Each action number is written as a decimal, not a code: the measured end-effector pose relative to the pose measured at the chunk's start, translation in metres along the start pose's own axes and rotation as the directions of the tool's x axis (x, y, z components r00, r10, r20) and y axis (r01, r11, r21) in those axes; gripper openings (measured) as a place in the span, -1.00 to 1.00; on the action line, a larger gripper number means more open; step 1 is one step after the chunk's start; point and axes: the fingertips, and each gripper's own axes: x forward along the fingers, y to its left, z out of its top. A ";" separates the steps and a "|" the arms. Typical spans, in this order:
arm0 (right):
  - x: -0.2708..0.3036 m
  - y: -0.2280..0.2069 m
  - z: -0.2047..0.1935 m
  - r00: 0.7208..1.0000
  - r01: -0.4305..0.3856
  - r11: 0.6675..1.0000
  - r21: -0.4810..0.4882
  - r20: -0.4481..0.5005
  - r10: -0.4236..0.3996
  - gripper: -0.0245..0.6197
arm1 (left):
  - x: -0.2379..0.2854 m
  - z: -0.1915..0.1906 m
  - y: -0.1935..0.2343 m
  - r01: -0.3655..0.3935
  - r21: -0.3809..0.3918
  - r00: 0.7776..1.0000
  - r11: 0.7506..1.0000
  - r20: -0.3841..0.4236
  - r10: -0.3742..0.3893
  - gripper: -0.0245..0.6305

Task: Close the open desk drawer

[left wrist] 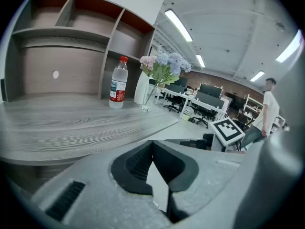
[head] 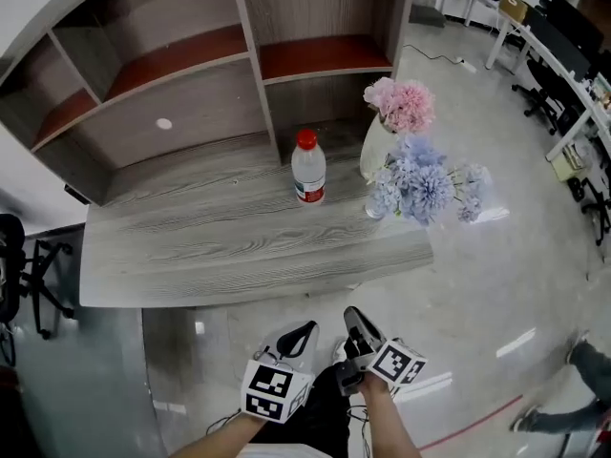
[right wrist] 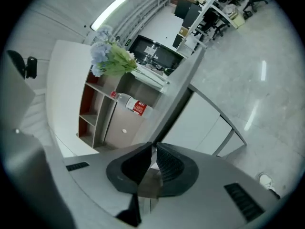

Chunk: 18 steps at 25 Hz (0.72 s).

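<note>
No drawer is seen standing out from the worktop [head: 220, 256] in the head view; below its front edge only floor is shown. In the right gripper view, pale flat fronts [right wrist: 205, 123] are seen under the worktop's edge and appear flush, but whether one of them is the drawer cannot be told. The drawer is therefore judged either pushed home or hidden beneath the overhang.

The left tongs [head: 298, 337] are held low, close to the person's body and well apart from the worktop, with tips met and nothing gripped. The right tongs [head: 361, 324], just beside them, are narrowed to a thin slit and are likewise empty.

If the drawer has been left ajar, it could be overlooked, since no view faces it squarely. Should another push be made, narrow tips could skid off a smooth front. A hard shove could also jolt the worktop — the water bottle [head: 307, 170], the white vase [head: 374, 149] and the blue flowers [head: 417, 184] near its right end could be toppled.
</note>
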 end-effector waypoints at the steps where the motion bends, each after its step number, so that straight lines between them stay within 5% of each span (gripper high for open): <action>1: -0.003 0.009 -0.002 1.000 0.000 1.000 -0.031 -0.007 -0.001 -0.83 | -0.004 0.003 -0.001 0.003 0.006 1.000 1.000 0.004 -0.003 -0.91; 9: -0.031 0.083 -0.005 1.000 0.017 0.967 -0.252 0.006 -0.016 -0.87 | -0.036 0.028 -0.009 0.032 0.056 0.998 0.998 0.058 -0.035 -0.91; 18: -0.058 0.152 -0.006 0.998 0.066 0.859 -0.507 0.053 -0.046 -0.91 | -0.073 0.050 -0.014 0.040 0.093 0.993 0.995 0.108 -0.050 -0.91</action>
